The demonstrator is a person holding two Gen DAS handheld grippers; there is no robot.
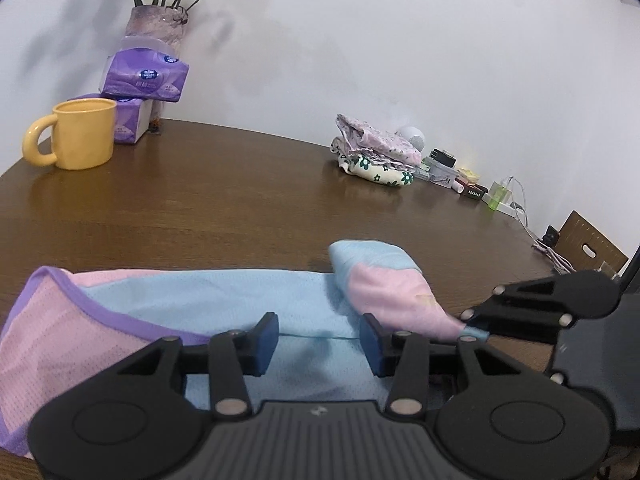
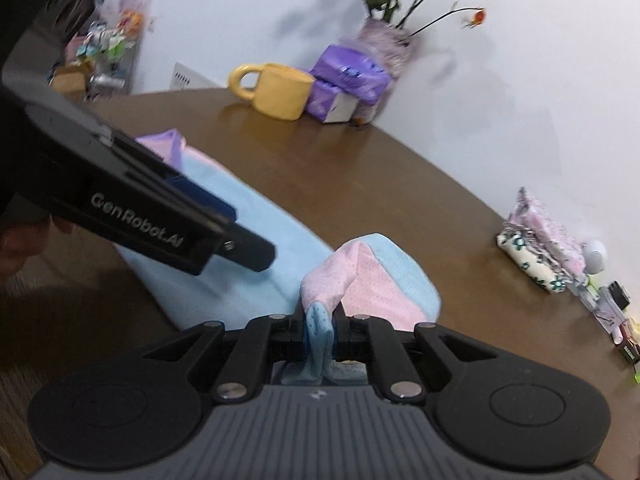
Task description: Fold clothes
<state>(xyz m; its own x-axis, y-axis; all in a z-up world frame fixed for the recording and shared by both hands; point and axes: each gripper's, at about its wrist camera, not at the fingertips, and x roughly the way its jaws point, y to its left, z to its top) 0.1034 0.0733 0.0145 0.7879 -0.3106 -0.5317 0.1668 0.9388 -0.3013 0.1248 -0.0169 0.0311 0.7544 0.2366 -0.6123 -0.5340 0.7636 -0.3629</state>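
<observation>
One thin mesh garment (image 1: 208,300), pink and pale blue with purple trim, lay spread along the near edge of the desk (image 1: 248,200), one end doubled back toward the middle. Looked light, limp and full of small holes: likely to sag, drag and slide on the smooth wood, so best pinched at a hem or corner, never mid-panel. Right gripper (image 2: 320,334) was clamped shut on a bunched blue and pink corner, lifted clear of the desk. Left gripper (image 1: 319,340) hovered just above the blue middle with jaws parted and nothing between the pads (image 1: 267,338). Judged mid-fold, with a free edge wanting a second pinch. Folded floral clothes (image 1: 376,156) sat well apart near the far edge.
</observation>
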